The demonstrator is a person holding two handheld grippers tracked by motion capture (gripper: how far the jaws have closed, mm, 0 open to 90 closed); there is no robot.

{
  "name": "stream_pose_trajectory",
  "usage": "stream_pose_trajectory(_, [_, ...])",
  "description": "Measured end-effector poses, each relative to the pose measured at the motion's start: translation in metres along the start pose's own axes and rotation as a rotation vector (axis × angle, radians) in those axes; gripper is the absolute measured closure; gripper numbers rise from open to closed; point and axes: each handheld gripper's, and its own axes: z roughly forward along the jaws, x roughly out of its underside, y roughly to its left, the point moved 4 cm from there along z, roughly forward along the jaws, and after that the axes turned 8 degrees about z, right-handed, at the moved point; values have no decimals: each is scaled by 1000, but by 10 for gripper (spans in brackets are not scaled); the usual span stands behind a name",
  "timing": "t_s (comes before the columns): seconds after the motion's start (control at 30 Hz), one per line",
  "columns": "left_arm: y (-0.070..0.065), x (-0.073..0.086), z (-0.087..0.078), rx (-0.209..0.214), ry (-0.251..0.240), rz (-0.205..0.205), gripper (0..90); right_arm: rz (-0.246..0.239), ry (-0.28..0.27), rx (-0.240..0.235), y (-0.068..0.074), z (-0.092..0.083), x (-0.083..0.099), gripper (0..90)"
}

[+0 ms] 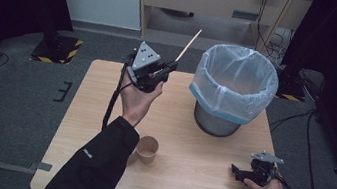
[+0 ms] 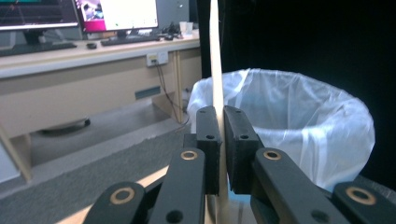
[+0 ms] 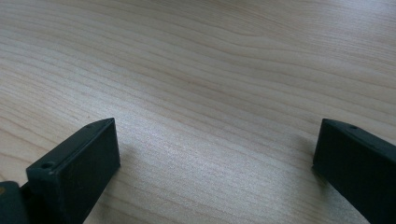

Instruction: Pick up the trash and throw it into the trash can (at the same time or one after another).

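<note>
Wooden stick (image 1: 188,45) stood clamped in the left gripper (image 1: 169,67) beside the bag-lined bin (image 1: 233,86); a paper cup (image 1: 147,149) looked empty; right gripper (image 1: 237,171) jaws rested apart.

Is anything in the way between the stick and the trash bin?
Nothing visible is. The left hand-held gripper holds the wooden stick in the air, just left of the lined bin. The gap between them looks open, and the bin's mouth is uncovered. The paper cup sits nearer the person, off that path.
</note>
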Motion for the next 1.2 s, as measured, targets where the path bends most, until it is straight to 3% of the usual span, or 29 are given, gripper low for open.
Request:
stream_pose_trajectory(0.27, [-11, -22, 28, 33, -45, 2, 851, -7, -2, -1, 0, 0, 0, 8])
stream_pose_trajectory(0.63, [-22, -41, 59, 55, -65, 8, 851, -2, -2, -3, 1, 0, 0, 7])
stream_pose_trajectory(0.97, [-35, -58, 92, 64, -54, 35, 851, -2, -3, -4, 1, 0, 0, 8])
stream_pose_trajectory(1.2, [-42, -63, 120, 79, -64, 21, 852, -4, -1, -3, 1, 0, 0, 7])
